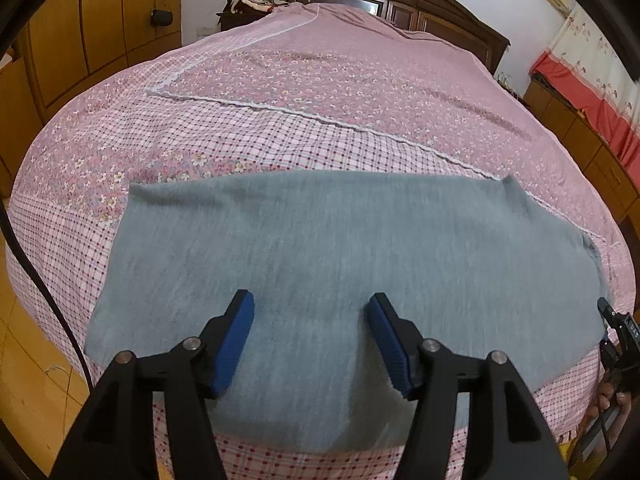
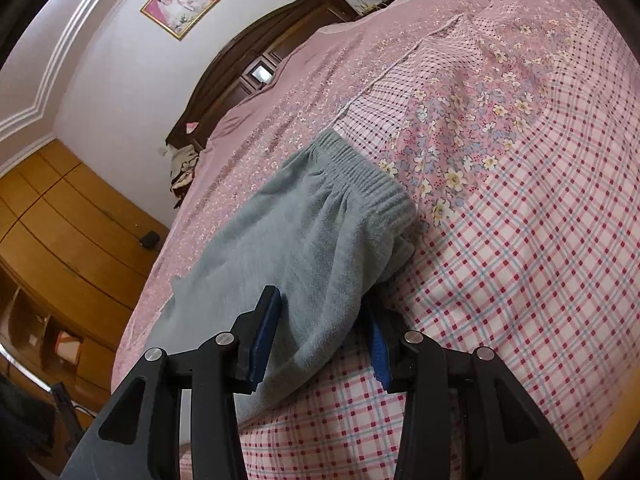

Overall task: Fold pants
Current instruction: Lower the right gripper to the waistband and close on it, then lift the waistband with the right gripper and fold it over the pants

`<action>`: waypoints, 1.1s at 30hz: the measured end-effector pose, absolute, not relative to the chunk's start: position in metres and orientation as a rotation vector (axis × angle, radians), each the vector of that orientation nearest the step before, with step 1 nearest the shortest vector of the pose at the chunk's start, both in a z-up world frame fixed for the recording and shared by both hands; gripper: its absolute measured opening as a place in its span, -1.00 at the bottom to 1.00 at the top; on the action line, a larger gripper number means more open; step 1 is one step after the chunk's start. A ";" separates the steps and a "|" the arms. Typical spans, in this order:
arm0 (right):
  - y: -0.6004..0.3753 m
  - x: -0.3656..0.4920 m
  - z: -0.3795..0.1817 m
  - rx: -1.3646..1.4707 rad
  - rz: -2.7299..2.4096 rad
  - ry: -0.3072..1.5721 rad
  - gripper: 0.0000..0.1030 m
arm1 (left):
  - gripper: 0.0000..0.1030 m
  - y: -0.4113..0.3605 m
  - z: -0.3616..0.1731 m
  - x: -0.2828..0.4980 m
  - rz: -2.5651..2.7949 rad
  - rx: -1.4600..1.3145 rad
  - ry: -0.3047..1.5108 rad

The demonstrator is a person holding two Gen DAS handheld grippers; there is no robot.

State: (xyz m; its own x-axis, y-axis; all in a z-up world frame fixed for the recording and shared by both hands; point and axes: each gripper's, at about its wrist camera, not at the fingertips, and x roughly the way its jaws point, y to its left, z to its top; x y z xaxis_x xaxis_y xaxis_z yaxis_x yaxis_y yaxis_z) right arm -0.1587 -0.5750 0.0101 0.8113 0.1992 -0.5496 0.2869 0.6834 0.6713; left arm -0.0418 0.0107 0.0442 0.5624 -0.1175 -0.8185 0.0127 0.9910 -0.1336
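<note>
We see grey pants [image 1: 344,256] flat on bed [image 1: 328,92]. Left gripper [image 1: 311,336] released above near hem; right gripper [image 2: 320,340] unclenched, straddling cloth below waistband [image 2: 360,176], likely ready for lift.

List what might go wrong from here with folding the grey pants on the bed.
1. The right tool is open astride the pants near the waistband; closing now may pinch only the top layer, or the bedspread too.
2. The left tool hangs open over the middle of the cloth, gripping nothing, so a one-sided lift would likely skew the fold.
</note>
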 end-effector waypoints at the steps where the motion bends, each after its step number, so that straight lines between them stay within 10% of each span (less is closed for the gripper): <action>1: -0.582 -0.158 0.007 0.837 -0.051 0.642 -0.18 | 0.28 0.010 0.044 -0.042 -0.075 -0.114 0.970; 33: -0.566 -0.130 0.057 0.645 -0.097 0.658 -0.69 | 0.38 0.009 0.046 -0.043 -0.083 -0.132 0.970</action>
